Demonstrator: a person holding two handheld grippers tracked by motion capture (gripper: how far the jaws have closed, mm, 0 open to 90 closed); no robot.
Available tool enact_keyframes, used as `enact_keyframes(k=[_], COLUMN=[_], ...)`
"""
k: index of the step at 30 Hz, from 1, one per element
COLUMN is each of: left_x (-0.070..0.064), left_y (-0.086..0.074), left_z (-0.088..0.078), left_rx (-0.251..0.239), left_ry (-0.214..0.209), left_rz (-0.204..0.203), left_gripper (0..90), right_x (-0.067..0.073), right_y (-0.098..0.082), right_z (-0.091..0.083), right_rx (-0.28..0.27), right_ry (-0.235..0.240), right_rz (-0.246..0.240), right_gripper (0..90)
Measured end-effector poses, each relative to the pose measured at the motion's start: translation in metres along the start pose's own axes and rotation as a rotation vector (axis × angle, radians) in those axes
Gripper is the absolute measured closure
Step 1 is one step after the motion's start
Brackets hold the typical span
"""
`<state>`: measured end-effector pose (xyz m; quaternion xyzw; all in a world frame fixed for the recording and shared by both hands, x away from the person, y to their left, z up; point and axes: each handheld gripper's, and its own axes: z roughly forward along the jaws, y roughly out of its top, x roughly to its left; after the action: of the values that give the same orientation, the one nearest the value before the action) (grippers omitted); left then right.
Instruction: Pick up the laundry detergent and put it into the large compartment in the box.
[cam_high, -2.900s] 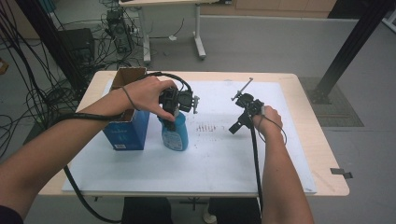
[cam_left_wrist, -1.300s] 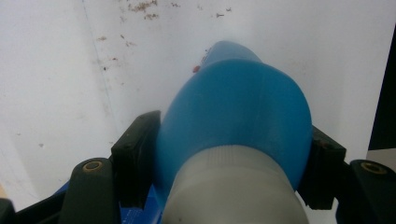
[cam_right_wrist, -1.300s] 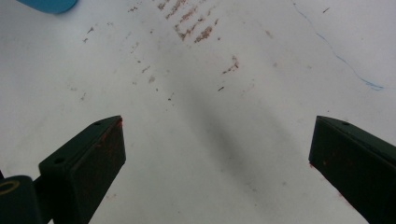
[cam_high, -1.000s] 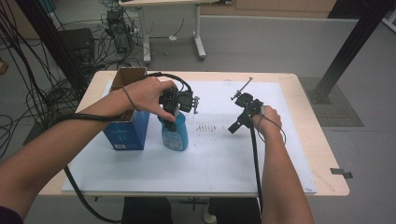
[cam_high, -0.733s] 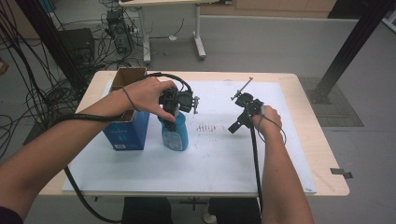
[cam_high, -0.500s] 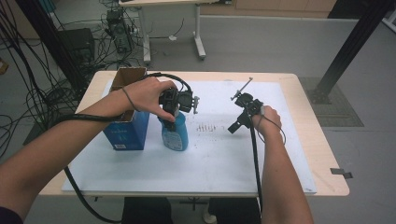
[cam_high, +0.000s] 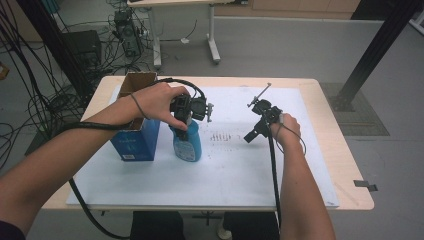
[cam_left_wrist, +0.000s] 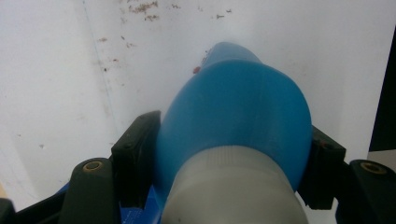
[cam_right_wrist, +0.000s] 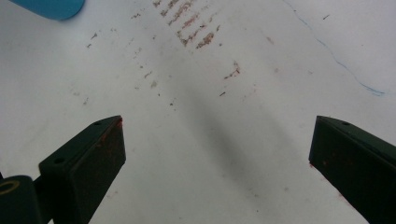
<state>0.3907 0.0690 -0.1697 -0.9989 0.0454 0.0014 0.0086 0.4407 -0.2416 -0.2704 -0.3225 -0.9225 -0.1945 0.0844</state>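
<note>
A blue plastic bottle (cam_high: 187, 142) with a pale cap stands upright on the white mat, just right of a blue cardboard box (cam_high: 136, 135). My left gripper (cam_high: 184, 125) comes down on it from above and is shut on the bottle's shoulder; in the left gripper view both black pads (cam_left_wrist: 137, 161) press against the blue bottle (cam_left_wrist: 238, 116) below its whitish cap (cam_left_wrist: 233, 186). My right gripper (cam_high: 251, 135) hovers over the mat to the right, jaws wide open with nothing between them; its own view looks down on the stained mat (cam_right_wrist: 205, 84).
The white mat (cam_high: 225, 170) covers most of the wooden table (cam_high: 350, 170) and carries a patch of brown smears (cam_high: 220, 136) between the two grippers. The blue box is open at the top. Cables trail off the table's left side. Floor and a second table lie beyond.
</note>
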Motion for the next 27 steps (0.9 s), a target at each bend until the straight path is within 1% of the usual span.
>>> enact_keyframes(k=[3, 7, 14, 15, 17, 20, 23, 25, 26, 27], left_x=[0.0003, 0.0007, 0.0027, 0.0027, 0.0032, 0.0020, 0.0003, 0.0005, 0.0004, 0.0001], left_y=[0.0013, 0.0018, 0.0006, 0.0006, 0.0009, 0.0014, 0.0024, 0.0029, 0.0036, 0.0032], left_z=[-0.0004, -0.0007, -0.0016, -0.0016, -0.0022, -0.0024, -0.0033, -0.0039, -0.0059, -0.0071], left_rx=[0.006, 0.008, 0.005, 0.005, 0.006, 0.008, 0.012, 0.013, 0.015, 0.012], left_ry=[-0.001, -0.003, -0.011, -0.011, -0.014, -0.012, -0.001, 0.001, 0.004, 0.007], left_rz=[0.002, -0.005, -0.037, -0.037, -0.056, -0.065, -0.094, -0.096, -0.113, -0.121], left_gripper=[33.8, 34.0, 34.4, 34.5, 34.6, 34.8, 35.0, 35.0, 35.1, 35.2], right_x=[-0.0005, -0.0001, 0.0011, 0.0011, 0.0025, 0.0035, 0.0058, 0.0063, 0.0077, 0.0083], right_y=[-0.0007, -0.0011, -0.0034, -0.0034, -0.0050, -0.0038, -0.0037, -0.0036, -0.0039, -0.0037], right_z=[0.0000, -0.0006, -0.0031, -0.0031, -0.0038, -0.0042, -0.0061, -0.0068, -0.0076, -0.0079], right_rx=[-0.003, -0.002, -0.008, -0.008, -0.020, -0.015, -0.019, -0.019, -0.023, -0.022], right_ry=[0.001, 0.001, -0.011, -0.011, -0.017, -0.019, -0.025, -0.026, -0.031, -0.031], right_rz=[-0.001, 0.002, -0.001, -0.001, -0.007, -0.013, -0.021, -0.025, -0.030, -0.031], right_gripper=[3.7, 3.7, 3.7, 3.7, 3.6, 3.7, 3.7, 3.7, 3.7, 3.7])
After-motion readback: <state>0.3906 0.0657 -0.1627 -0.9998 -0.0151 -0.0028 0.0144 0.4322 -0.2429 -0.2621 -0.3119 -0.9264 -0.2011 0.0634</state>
